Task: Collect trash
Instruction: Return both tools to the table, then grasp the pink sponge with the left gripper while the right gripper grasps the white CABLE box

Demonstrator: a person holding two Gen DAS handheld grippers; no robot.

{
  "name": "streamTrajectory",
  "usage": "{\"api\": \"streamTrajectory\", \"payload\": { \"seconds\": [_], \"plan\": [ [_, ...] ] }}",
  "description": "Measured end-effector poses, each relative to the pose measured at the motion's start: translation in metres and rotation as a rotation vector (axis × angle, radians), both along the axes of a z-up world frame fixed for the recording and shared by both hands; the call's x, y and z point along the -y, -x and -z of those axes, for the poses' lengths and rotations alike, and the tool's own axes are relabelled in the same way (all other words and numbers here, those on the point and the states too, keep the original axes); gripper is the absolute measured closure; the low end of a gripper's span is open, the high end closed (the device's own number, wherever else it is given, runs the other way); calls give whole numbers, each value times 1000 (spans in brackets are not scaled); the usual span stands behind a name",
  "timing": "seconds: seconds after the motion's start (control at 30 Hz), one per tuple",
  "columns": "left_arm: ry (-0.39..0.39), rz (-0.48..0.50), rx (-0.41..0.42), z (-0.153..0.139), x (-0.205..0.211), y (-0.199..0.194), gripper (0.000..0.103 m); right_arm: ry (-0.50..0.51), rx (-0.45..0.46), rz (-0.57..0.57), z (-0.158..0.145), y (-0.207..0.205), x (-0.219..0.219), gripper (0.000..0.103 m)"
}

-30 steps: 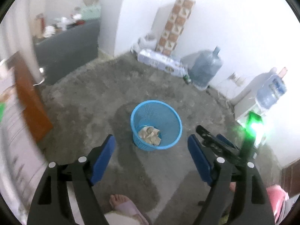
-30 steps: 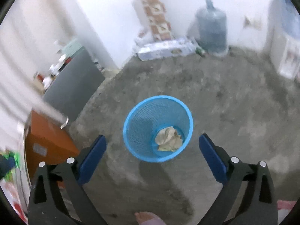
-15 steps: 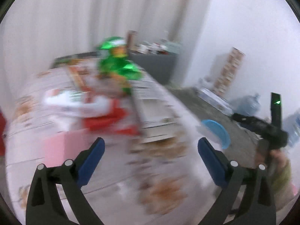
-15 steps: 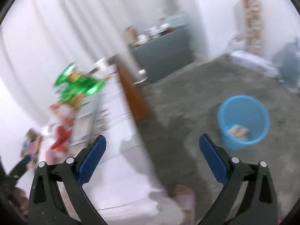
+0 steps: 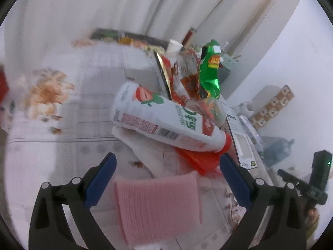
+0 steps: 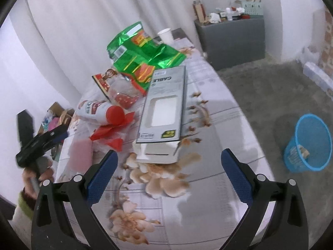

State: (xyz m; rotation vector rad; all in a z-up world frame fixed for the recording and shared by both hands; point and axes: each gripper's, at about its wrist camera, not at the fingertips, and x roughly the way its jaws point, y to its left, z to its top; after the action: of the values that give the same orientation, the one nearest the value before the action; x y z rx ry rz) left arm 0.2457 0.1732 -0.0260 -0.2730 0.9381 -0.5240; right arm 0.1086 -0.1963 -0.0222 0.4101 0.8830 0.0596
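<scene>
I have one crumpled paper (image 6: pixel 302 150) in the blue bin (image 6: pixel 312 123) at far right, while both my left gripper (image 5: pixel 166 174) and right gripper (image 6: pixel 169 171) hang wide open and empty over the table (image 6: pixel 208 187), where the bottle (image 5: pixel 164 120), green bag (image 6: pixel 143 50) and cable box (image 6: pixel 164 106) remain.

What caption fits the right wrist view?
Open right gripper faces the cable box amid table trash; blue basket on the floor.

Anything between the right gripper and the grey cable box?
Nothing visible. The right gripper is open and empty, and only bare floral tablecloth lies between its jaws and the cable box. The red-capped bottle and green wrapper sit off to the side.
</scene>
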Motion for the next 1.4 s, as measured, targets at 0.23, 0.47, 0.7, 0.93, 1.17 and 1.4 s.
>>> {"api": "streamTrajectory", "payload": {
  "seconds": [0.23,0.47,0.7,0.93,1.17,1.4],
  "plan": [
    [57,86,-149,34,1,-6,11,-28,-64,-3,10,-2,-6,8],
    [89,159,-190,37,-5,48,12,-49,-77,4,13,-7,-8,8],
    [-96,124,-61,22,18,80,6,-39,-74,4,11,-8,-10,8],
    [-360,239,72,25,68,93,6,53,-56,5,-2,-28,-16,8],
    [-380,223,48,38,75,96,6,132,-55,-27,-6,-72,-24,8],
    [-411,193,33,48,72,100,6,165,-115,-57,10,-115,-31,8]
  ]
}}
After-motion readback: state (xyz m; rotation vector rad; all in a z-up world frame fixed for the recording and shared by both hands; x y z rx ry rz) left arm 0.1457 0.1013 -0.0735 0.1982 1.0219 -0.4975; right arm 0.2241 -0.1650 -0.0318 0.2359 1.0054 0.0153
